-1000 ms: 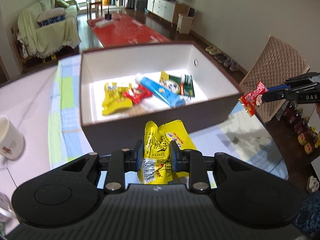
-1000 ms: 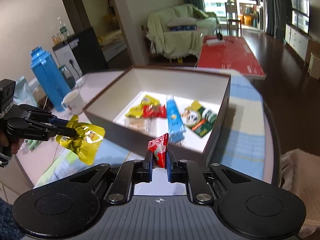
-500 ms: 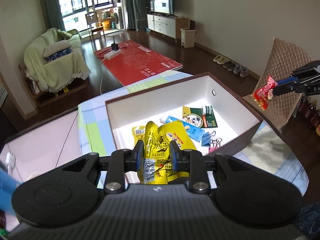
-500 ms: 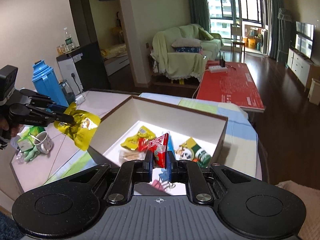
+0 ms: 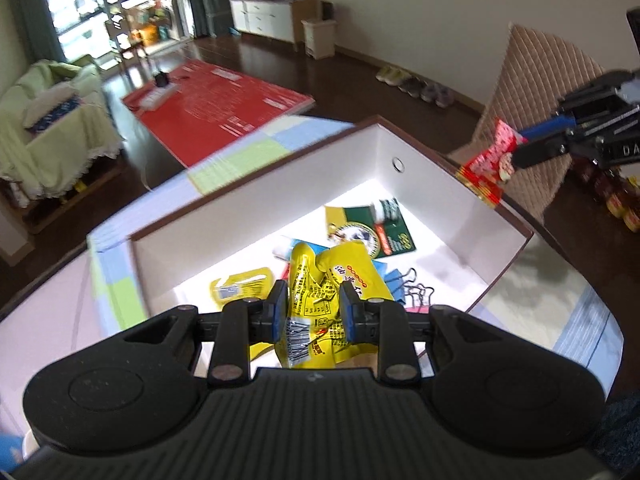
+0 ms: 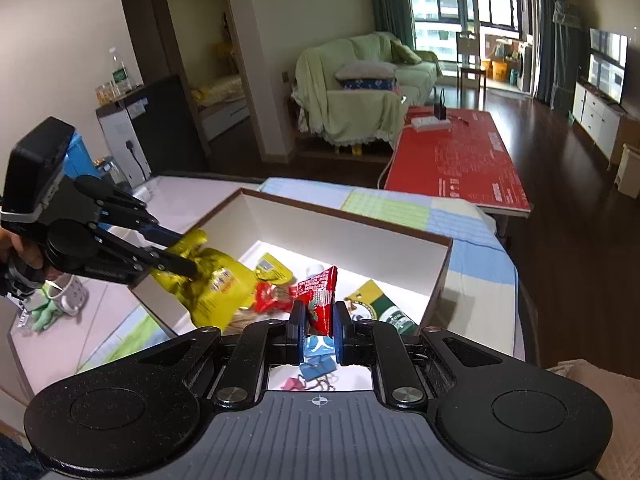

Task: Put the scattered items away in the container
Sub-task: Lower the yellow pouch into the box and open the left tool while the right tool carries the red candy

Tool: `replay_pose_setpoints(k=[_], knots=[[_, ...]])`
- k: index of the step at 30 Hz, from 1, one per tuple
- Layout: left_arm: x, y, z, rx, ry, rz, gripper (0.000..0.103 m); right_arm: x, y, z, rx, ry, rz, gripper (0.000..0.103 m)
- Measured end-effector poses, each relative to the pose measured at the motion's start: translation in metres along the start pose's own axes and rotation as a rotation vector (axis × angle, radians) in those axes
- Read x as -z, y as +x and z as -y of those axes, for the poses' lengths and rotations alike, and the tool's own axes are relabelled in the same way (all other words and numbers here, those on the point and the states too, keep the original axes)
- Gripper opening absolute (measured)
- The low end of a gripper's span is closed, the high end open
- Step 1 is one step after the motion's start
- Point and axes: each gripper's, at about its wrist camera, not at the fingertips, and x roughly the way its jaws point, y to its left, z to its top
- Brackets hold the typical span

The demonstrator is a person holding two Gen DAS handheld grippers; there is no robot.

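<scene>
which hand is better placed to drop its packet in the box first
Probably the left. The left tool holds its yellow packet over the open box. From that view, the right tool holds its red packet at the box's rim.

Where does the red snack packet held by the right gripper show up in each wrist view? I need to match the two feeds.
Left wrist view: the red snack packet hangs at the right edge, pinched by the right gripper, above the box's right wall.
Right wrist view: the packet stands low in the centre, between the gripper's pads, over the box.
Shared landmark: the white-lined box with the green and yellow packet inside.
</scene>
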Motion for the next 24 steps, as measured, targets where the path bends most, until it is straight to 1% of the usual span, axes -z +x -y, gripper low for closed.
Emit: replay_pose_setpoints(k=[7, 9, 10, 11, 12, 14, 16, 20, 24], knots=[[-0.007, 0.05, 0.0, 0.068, 0.017, -0.065, 0.023, -0.003, 0.021, 0.016, -0.001, 0.022, -0.038, 0.012], [-0.008, 0.065, -0.003, 0.108, 0.021, -0.098, 0.024, -0.003, 0.028, 0.021, -0.005, 0.028, -0.05, 0.012], [-0.008, 0.073, -0.004, 0.127, 0.015, -0.115, 0.027, -0.004, 0.032, 0.022, -0.007, 0.028, -0.057, 0.012], [-0.007, 0.08, -0.005, 0.128, 0.007, -0.127, 0.036, -0.004, 0.035, 0.025, -0.009, 0.03, -0.064, 0.012], [-0.006, 0.086, -0.005, 0.119, 0.014, -0.14, 0.039, -0.005, 0.039, 0.026, -0.011, 0.032, -0.072, 0.012], [-0.004, 0.094, -0.003, 0.091, 0.044, -0.148, 0.04, -0.005, 0.046, 0.029, -0.014, 0.03, -0.089, 0.012], [-0.004, 0.097, -0.006, 0.095, 0.031, -0.154, 0.04, -0.005, 0.052, 0.03, -0.02, 0.023, -0.107, 0.012], [-0.003, 0.092, -0.012, 0.07, 0.029, -0.15, 0.04, -0.006, 0.064, 0.031, -0.029, -0.018, -0.155, 0.012], [-0.002, 0.084, -0.019, 0.052, 0.023, -0.169, 0.041, -0.01, 0.075, 0.029, -0.034, -0.089, -0.21, 0.012]])
